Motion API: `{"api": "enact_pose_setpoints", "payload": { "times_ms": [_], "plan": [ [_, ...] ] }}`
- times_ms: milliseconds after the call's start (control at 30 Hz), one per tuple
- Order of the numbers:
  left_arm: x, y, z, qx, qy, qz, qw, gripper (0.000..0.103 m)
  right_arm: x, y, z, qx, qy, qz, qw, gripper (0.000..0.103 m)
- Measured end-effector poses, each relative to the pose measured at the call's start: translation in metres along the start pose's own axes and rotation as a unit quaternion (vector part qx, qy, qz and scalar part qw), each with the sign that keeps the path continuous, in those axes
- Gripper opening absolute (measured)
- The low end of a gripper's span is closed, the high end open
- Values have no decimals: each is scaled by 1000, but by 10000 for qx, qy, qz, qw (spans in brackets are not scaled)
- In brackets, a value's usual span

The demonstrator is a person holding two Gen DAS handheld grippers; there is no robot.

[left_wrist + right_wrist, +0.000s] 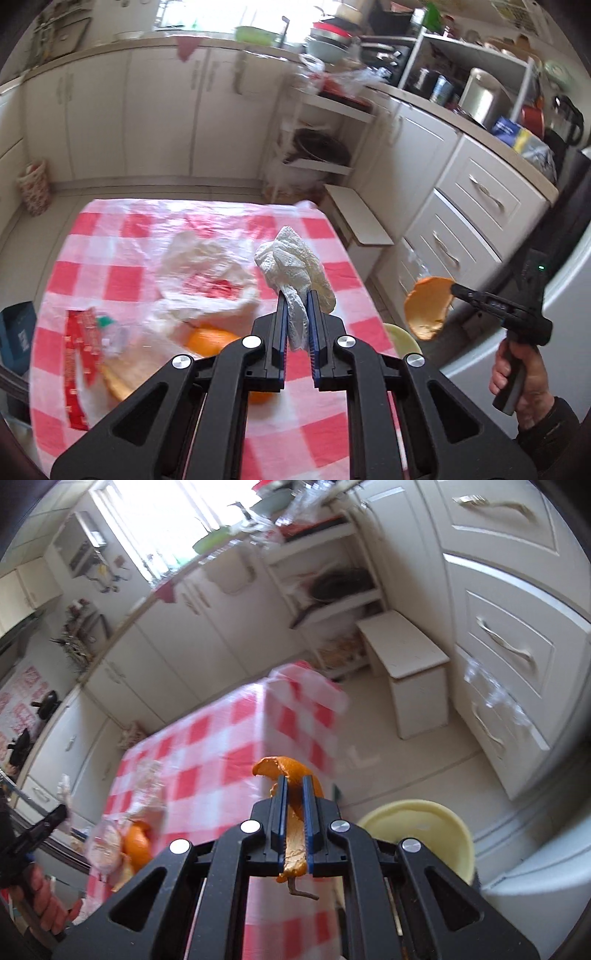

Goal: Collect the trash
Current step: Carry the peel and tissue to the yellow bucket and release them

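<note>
- The clutter on the checked bench (110,240) is blurred; a clear plastic bag (207,273) and an orange (210,339) show.
- Left claw (297,314) is clamped on a crumpled paper towel (291,266), held above the bench.
- Right claw (294,805) pinches an orange peel (291,771) beside the bench edge, above a pale yellow bin (436,823) that its frame partly hides.

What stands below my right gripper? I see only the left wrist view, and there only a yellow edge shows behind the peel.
Observer: In the right wrist view, a pale yellow bin stands on the floor beside the table, just right of the right gripper.
Operator: Is the peel held well?
Observer: Yes. The orange peel runs lengthwise between the shut pads, and a small stem hangs from its near end.
</note>
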State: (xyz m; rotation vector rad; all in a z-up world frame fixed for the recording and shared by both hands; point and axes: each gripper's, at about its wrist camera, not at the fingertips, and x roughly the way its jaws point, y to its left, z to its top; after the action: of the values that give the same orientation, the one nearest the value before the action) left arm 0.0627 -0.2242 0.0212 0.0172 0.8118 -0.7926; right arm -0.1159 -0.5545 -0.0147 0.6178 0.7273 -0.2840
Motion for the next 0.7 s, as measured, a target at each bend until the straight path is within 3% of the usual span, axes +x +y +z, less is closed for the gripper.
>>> {"api": "enact_pose_setpoints", "payload": {
  "times_ms": [133,200,233,467,700],
  "plan": [
    [26,-34,-7,192,184,-157,9995,10,18,-29,-5,166,444,-302,9984,16],
    [36,-49,-12,310,274,-232,9989,10,19,-38,-6,266,497,-358,9978,40],
    [41,-58,-15,384,331,-274,9983,10,16,-41,-6,278,455,-325,9980,40],
    [83,-118,-42,644,932,-674,9913,9,-25,-36,18,511,-322,184,9980,49],
    [152,-193,-70,650,1721,-934,9785,10,-71,-15,33,78,-1114,339,9932,59]
  ]
}}
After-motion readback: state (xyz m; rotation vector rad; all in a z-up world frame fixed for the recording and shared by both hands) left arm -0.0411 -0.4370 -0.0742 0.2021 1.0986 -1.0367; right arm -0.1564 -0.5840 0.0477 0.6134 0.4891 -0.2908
